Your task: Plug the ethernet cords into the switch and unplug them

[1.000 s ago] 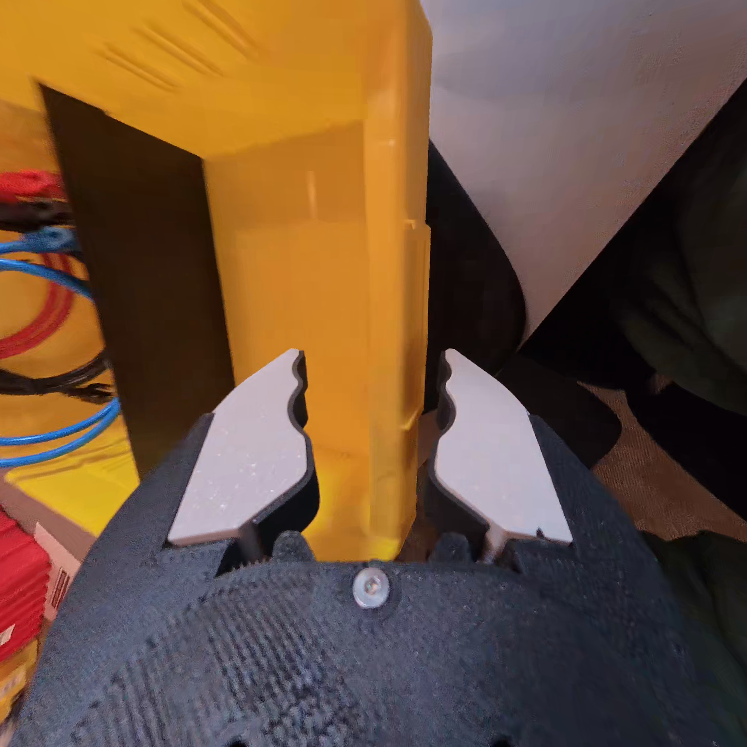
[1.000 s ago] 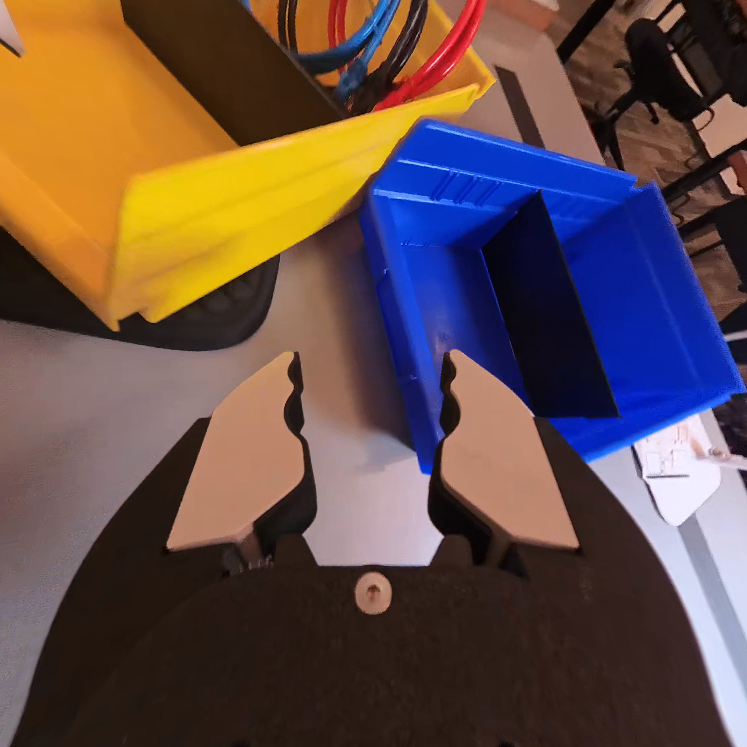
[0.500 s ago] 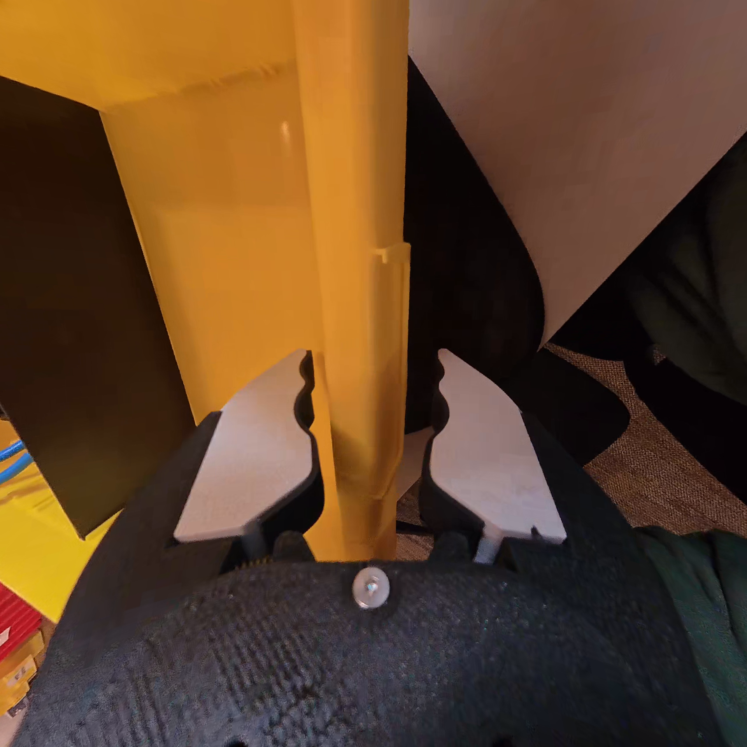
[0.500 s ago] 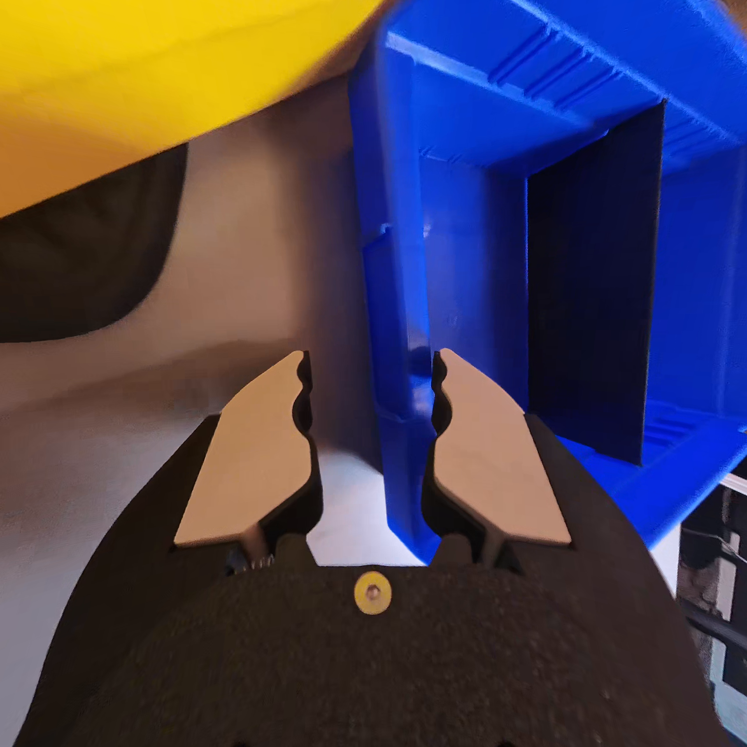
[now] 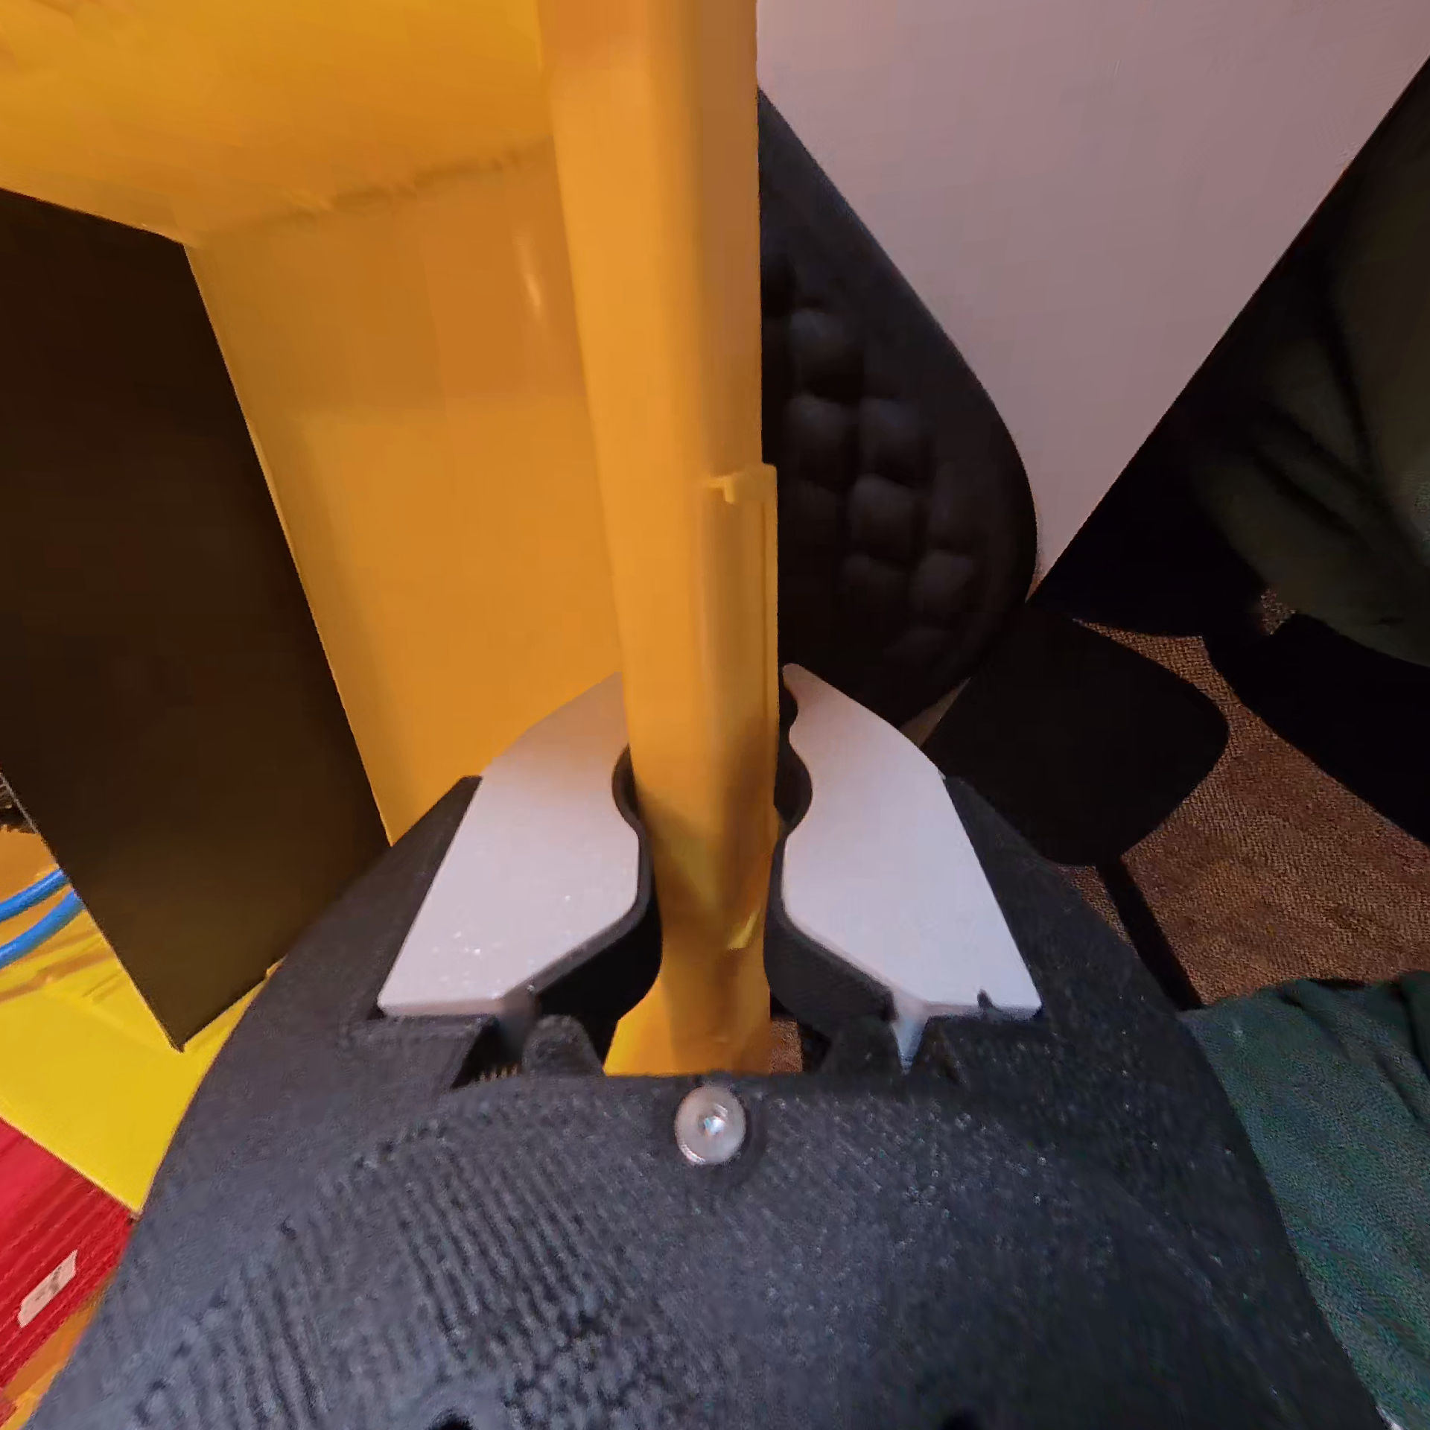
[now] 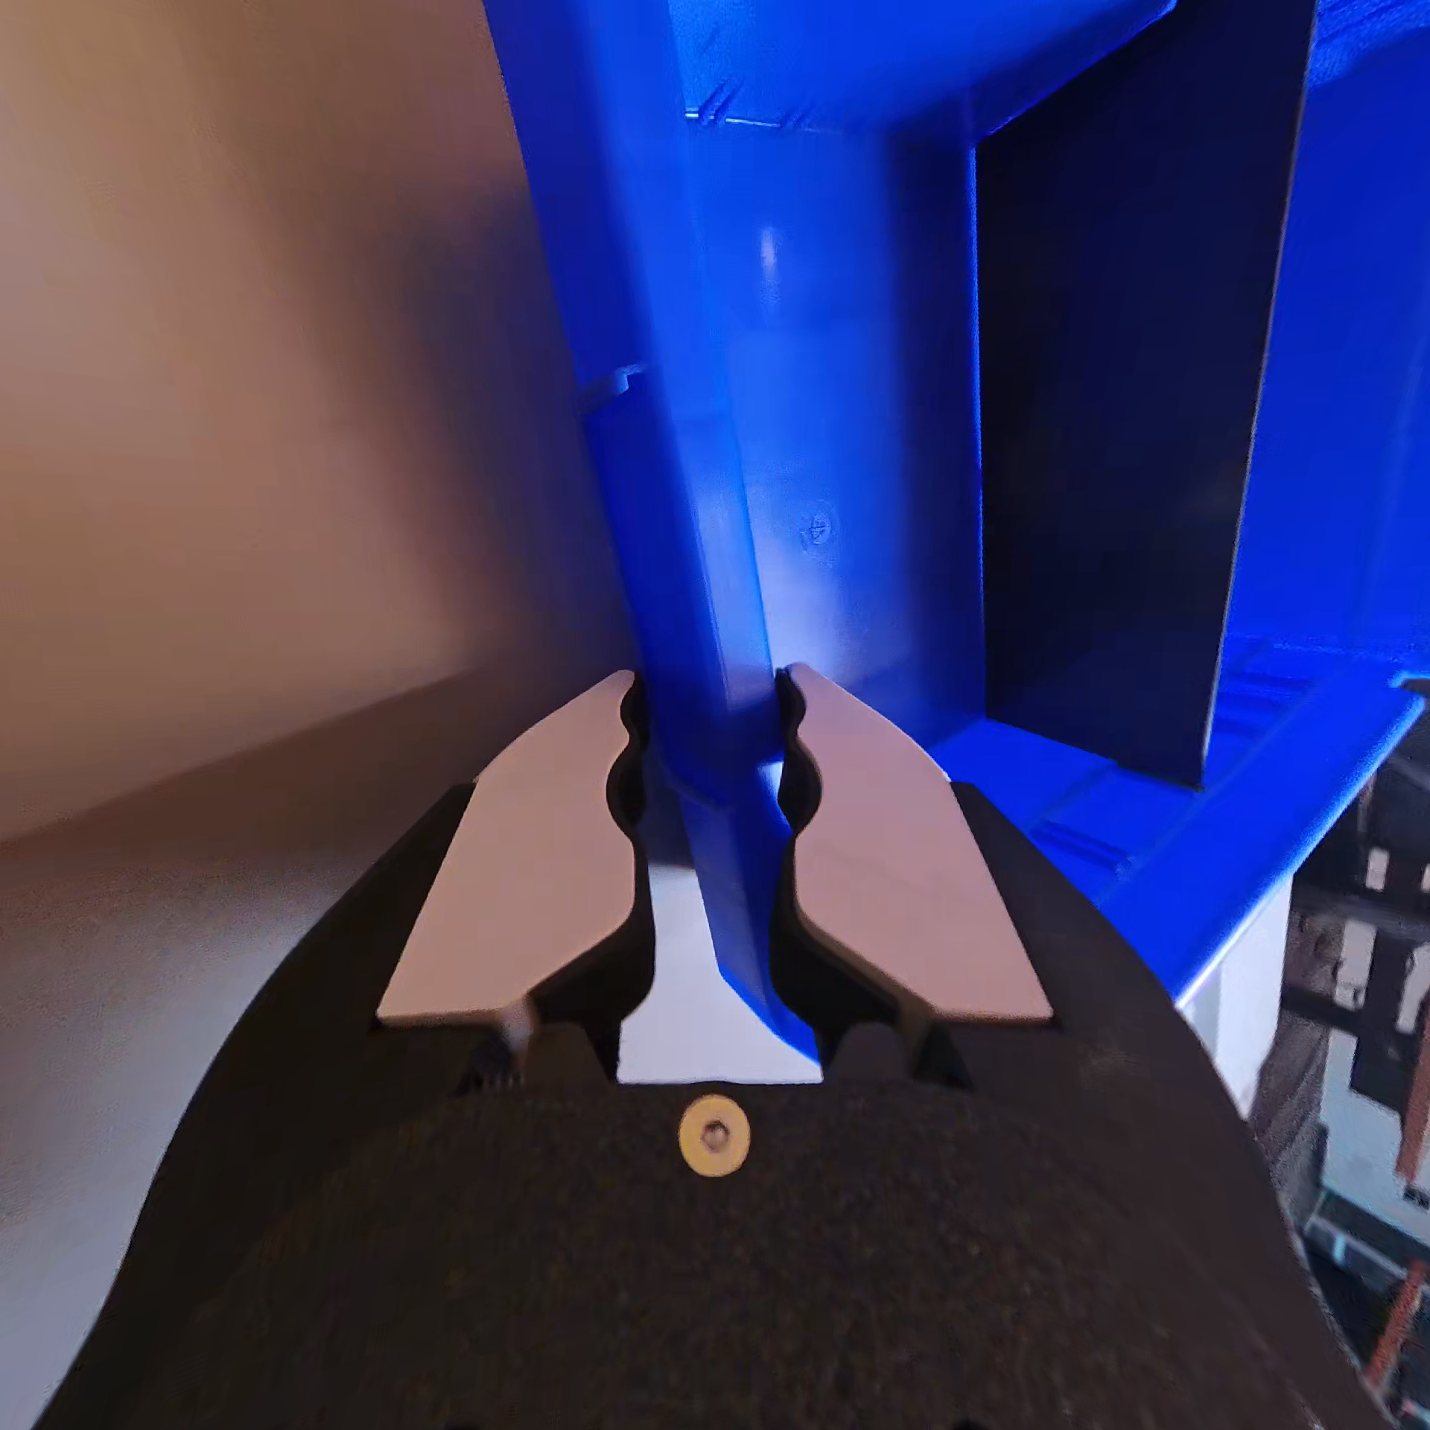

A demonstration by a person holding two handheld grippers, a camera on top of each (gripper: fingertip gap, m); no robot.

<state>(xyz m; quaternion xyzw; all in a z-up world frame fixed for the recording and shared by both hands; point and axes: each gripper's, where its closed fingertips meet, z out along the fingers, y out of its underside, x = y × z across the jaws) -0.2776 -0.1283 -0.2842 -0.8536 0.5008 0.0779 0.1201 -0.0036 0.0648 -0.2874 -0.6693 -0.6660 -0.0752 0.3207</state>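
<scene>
Yellow bin (image 5: 480, 464) — black divider (image 5: 147, 580); blue bin (image 6: 836, 387); grey fingers (image 5: 534, 851).

i see glossy, smooth plastic on the yellow bin (image 5: 658, 387) and the blue bin (image 6: 812, 387). my left tool (image 5: 704, 774) has a rough, grainy black body with matt pale fingers (image 5: 526, 874). the tabletop (image 6: 232, 387) looks smooth and matt.
</scene>
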